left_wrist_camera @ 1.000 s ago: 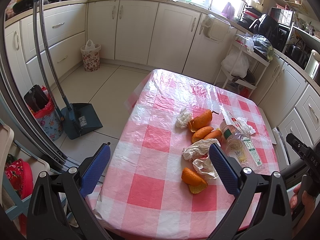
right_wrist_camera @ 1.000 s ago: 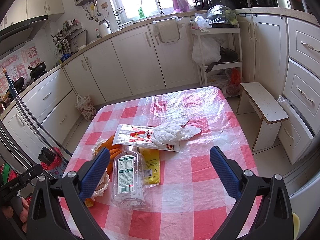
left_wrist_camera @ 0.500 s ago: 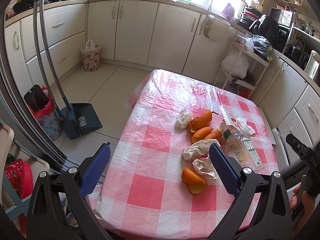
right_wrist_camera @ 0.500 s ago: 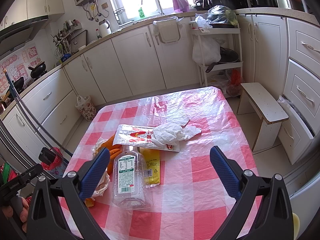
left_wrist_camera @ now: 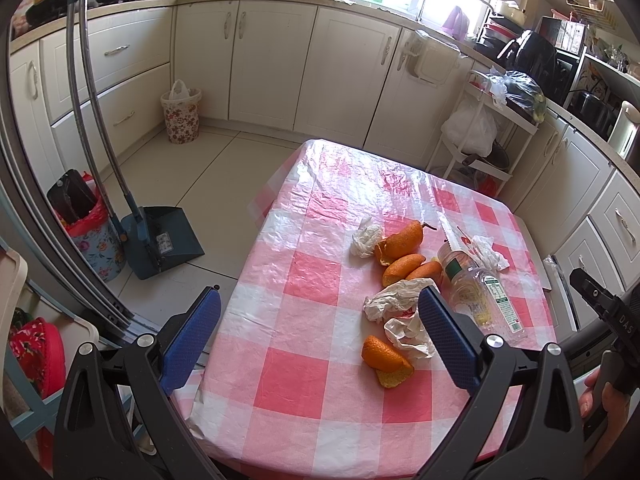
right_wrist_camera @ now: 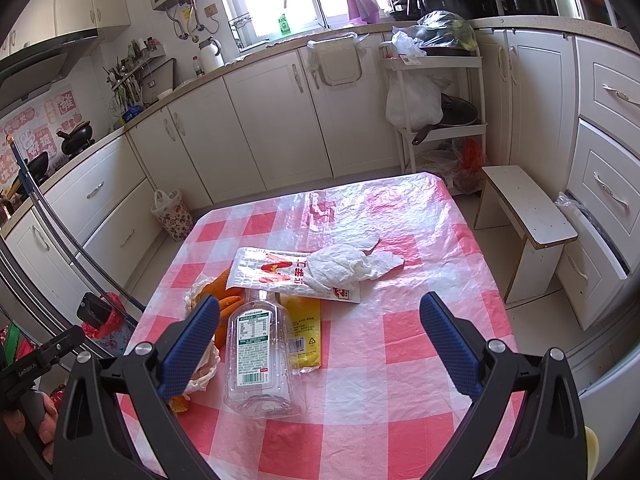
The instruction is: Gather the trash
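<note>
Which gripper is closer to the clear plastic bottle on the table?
Right, probably. The bottle lies just ahead of the open right gripper, by its left finger. The open left gripper hovers over the table edge, the bottle beyond its right finger.

Table [left_wrist_camera: 304, 360] sits mid-floor, cabinets behind and on both sides. On it, right wrist view: bottle [right_wrist_camera: 260, 344] lying flat nearest the camera, yellow packet [right_wrist_camera: 305, 330] touching its right side, flat wrapper [right_wrist_camera: 280, 274] behind both, tissue [right_wrist_camera: 344, 266] on the wrapper's right end. Orange peels [left_wrist_camera: 400, 256] left of the bottle, crumpled tissues [left_wrist_camera: 394, 300] among them, probably touching. Dustpan [left_wrist_camera: 160, 240] on floor left of table, floral bin [left_wrist_camera: 181, 116] against the far cabinets, stool [right_wrist_camera: 524, 228] right of table
</note>
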`<action>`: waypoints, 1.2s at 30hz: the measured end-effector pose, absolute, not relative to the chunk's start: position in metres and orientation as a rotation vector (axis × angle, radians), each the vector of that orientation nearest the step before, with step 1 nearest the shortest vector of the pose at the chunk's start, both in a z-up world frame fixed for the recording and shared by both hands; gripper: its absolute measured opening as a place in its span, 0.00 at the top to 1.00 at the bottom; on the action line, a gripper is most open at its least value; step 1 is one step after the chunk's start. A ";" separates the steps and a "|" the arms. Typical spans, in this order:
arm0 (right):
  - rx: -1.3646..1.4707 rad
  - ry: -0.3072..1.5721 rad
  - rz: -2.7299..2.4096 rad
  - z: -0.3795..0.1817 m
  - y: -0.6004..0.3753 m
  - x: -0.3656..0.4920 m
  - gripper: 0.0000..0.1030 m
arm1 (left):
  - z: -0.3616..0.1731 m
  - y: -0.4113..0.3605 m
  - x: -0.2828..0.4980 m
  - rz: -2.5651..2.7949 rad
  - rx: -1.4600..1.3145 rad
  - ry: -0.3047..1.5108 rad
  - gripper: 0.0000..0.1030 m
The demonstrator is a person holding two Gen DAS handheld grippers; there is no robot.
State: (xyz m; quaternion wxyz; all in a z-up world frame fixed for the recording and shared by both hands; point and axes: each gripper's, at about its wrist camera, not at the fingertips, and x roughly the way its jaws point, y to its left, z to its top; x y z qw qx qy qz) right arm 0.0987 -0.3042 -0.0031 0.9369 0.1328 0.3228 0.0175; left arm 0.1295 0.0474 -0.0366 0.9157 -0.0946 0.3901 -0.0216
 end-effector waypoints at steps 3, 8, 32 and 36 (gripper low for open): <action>0.271 0.662 0.036 -0.003 -0.304 0.099 0.07 | -0.037 0.047 0.129 -0.045 -0.195 0.803 0.07; 0.265 0.664 0.039 -0.003 -0.303 0.098 0.07 | -0.037 0.047 0.129 -0.045 -0.195 0.802 0.07; 0.282 0.672 0.035 -0.004 -0.307 0.099 0.07 | -0.039 0.058 0.137 -0.053 -0.273 0.814 0.07; 0.299 0.726 0.045 -0.013 -0.314 0.108 0.07 | -0.042 0.062 0.139 -0.056 -0.302 0.828 0.07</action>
